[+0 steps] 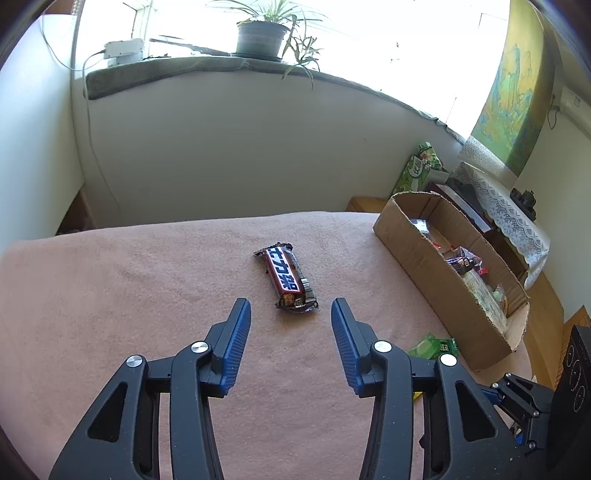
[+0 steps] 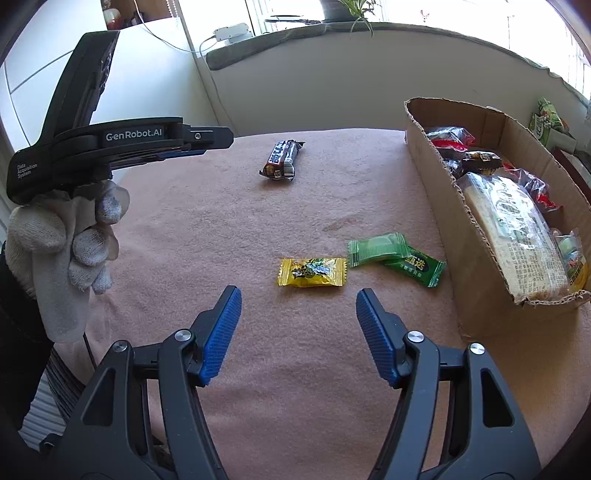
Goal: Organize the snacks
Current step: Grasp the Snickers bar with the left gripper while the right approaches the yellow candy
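A brown chocolate bar point(image 1: 290, 277) lies on the pink tablecloth, just beyond my left gripper point(image 1: 291, 308), whose blue pads stand open with nothing between them. The same bar point(image 2: 282, 158) shows far off in the right wrist view. My right gripper point(image 2: 298, 297) is open above the cloth, just short of a yellow candy point(image 2: 312, 272). Two green candy packets point(image 2: 397, 258) lie overlapping to its right. The cardboard box point(image 2: 439, 206) at the right holds several wrapped snacks. The left gripper's body point(image 2: 122, 142) is held by a white-gloved hand point(image 2: 70, 236).
The box point(image 1: 432, 273) stands along the table's right edge. A green packet point(image 1: 432, 345) peeks out beside my left gripper. A windowsill with a potted plant point(image 1: 262, 35) runs behind the table. A cabinet with a lace cover point(image 1: 506, 206) stands at the right.
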`<state>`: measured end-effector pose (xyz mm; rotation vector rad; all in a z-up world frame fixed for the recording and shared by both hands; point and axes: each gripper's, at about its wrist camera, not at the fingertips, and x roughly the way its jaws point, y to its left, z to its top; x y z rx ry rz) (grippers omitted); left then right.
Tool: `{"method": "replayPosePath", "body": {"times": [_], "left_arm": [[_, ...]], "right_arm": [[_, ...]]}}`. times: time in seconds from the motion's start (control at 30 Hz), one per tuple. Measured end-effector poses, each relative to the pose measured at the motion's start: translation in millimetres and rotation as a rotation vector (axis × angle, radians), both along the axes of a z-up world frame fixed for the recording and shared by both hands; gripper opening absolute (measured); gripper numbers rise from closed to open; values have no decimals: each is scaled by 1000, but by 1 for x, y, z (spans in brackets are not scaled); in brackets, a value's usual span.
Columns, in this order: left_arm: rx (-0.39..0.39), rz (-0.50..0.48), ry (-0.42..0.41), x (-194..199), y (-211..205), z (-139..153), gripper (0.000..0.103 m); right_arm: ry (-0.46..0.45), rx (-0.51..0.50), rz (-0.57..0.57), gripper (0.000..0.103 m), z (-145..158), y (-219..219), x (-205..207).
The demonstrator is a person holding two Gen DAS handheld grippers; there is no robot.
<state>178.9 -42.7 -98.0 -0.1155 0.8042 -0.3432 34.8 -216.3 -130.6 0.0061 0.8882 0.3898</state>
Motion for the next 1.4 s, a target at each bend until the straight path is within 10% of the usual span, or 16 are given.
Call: {"method": "replayPosePath", "body": {"times": [1.2, 1.4], "left_arm": [[69, -18, 97, 77, -34, -42, 45], [101, -24, 91, 77, -38, -49, 27]], "right_arm": [[7, -135, 87, 34, -22, 42, 47], [8, -125, 90, 30, -22, 40, 43]]}}
